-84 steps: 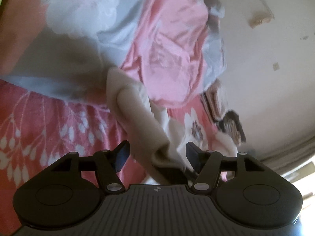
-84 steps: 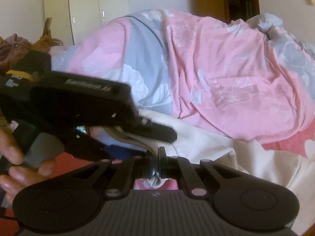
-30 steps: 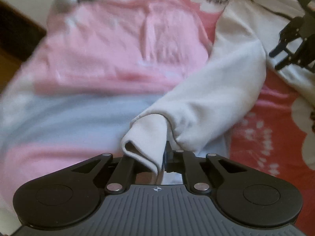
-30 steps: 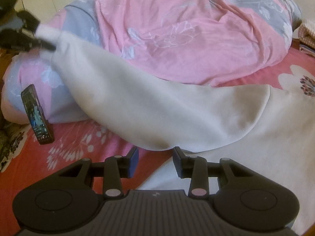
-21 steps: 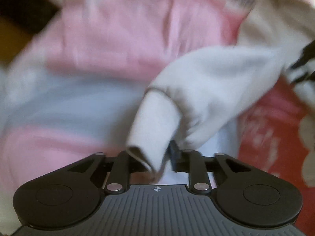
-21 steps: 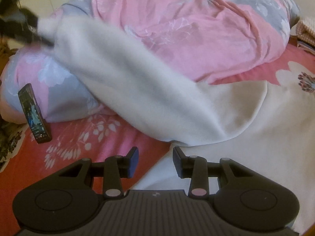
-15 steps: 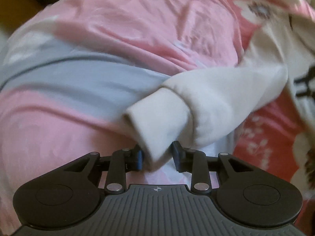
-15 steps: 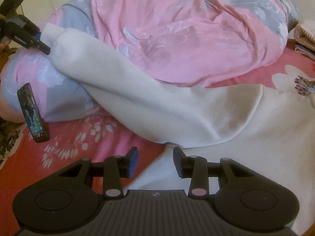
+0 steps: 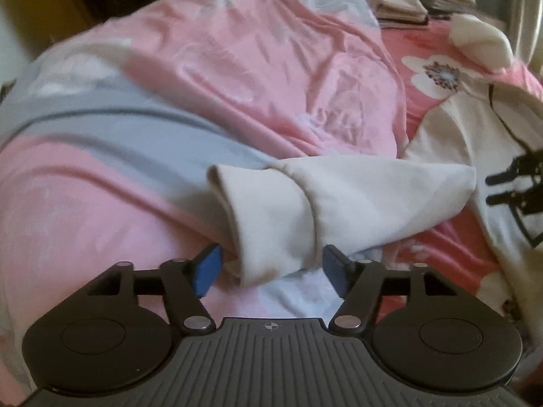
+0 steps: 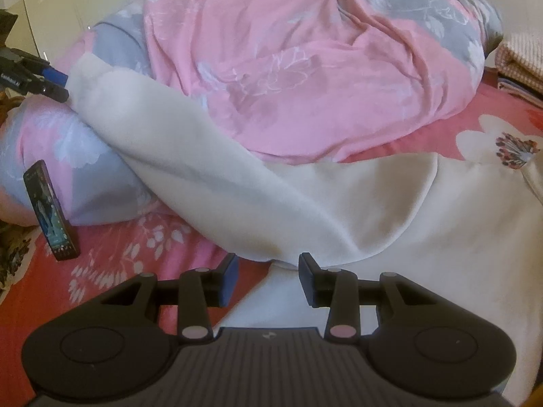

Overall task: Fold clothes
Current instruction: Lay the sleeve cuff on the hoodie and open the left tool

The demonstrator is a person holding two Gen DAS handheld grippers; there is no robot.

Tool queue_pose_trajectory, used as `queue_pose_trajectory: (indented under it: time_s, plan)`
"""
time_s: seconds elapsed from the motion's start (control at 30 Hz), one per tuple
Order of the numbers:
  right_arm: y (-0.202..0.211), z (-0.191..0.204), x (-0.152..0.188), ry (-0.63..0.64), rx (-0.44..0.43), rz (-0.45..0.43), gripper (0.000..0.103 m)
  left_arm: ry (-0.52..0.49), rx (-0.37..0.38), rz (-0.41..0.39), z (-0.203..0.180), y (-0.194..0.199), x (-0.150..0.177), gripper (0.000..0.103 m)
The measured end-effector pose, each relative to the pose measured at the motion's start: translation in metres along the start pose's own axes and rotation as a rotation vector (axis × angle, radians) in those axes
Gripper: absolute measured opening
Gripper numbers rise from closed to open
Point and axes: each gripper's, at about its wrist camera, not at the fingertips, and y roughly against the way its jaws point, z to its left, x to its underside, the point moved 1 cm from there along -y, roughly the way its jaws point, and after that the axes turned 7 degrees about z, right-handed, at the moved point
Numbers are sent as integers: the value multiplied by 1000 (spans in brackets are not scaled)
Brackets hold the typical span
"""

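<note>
Left claw (image 9: 269, 266), angled downward at lower centre, is spreading, its pads clear of the cream sleeve cuff (image 9: 268, 217) between them. Right claw (image 10: 268, 279), lower centre, tilts down, spread and empty over the cream garment (image 10: 424, 237).

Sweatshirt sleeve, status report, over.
Left hand-held gripper opening, sleeve cuff loose between jaws. Right hand-held gripper open, empty. Cream sweatshirt unfolded. Phone nearby.

You are working over a bed whose red floral sheet (image 10: 112, 261) carries everything. A bunched pink-and-grey duvet (image 10: 305, 78) lies heaped across its far side, and the cream sweatshirt (image 10: 424, 237) lies spread on the sheet just in front, one sleeve (image 9: 339, 203) draped up onto the duvet. A phone (image 10: 51, 210) leans against the duvet's left end, and folded cloths (image 9: 397, 3) sit by the far edge.
</note>
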Motion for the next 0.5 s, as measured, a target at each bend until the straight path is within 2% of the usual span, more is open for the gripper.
queue_pose_trajectory:
  time_s: [0.13,0.27,0.33,0.43,0.5]
  plan:
    - [3,-2,-3,4,5,-17,42,61,-32,-45,-7,10,2,70]
    - [8,-12,-15,1,16,-53,42,76,-107,-161,-27,27,4,70]
    - [11,-22,-27,-1,33,-70,42,61,-126,-187,-36,26,3,70]
    - [8,-36,-50,46,49,-89,42,24,-183,-163,-45,4,-3,70]
    - [-3,-42,-65,147,49,-73,43,34,-223,-138,-43,-14,-6,70]
